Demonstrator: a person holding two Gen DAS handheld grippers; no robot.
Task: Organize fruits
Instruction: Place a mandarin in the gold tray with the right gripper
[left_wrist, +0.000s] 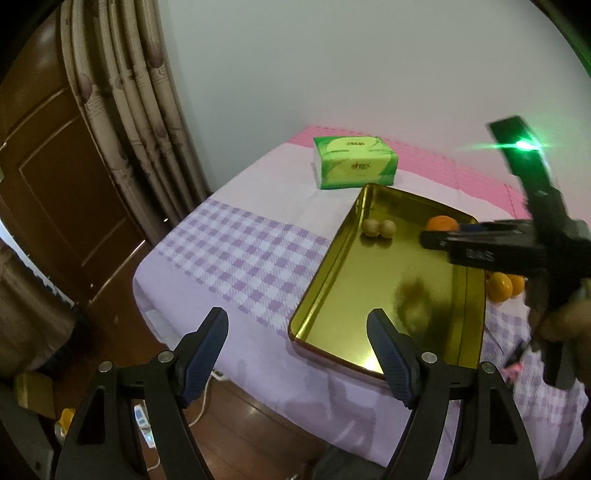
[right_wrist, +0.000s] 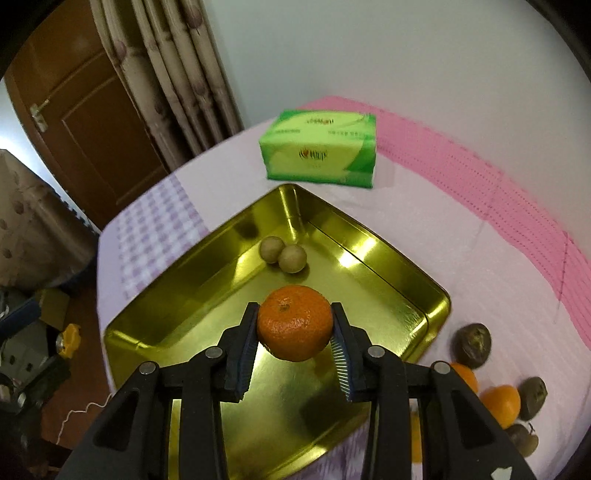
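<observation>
Gold tin tray (right_wrist: 439, 306) sitting on the lilac checked bedspread (left_wrist: 236, 254), and that's where the fruit is going. So far it holds two little tan-green round fruits (right_wrist: 284, 254) touching each other up toward the tray's far corner, the one nearest the green tissue pack (right_wrist: 319, 149).

The right gripper (right_wrist: 295, 334) has a mandarin (right_wrist: 294, 322) pinched between its two pads, one pad on each side of the fruit, jaws closed only as far as the fruit lets them. It's held over the tray, roughly mid-tray toward the right-hand rim, with the two small fruits beyond the fingertips. From the left wrist view you can see the same mandarin poking out past the dark gripper body, hanging above the tray's far right part.

The left gripper (left_wrist: 297, 350) is empty, jaws standing well apart, hovering off the tray's near left corner over the edge of the bedspread. Nothing between its pads.

What matters for the next bit, I'd say: the fruit is already over the tray floor, so it's basically straight down and let go, ideally short of the two small ones so it doesn't knock them. Being round, it may roll on that slick metal.

Still waiting outside the tray's right rim: more oranges (right_wrist: 500, 404) and some dark wrinkly fruits (right_wrist: 472, 345), all closer to the right hand.
</observation>
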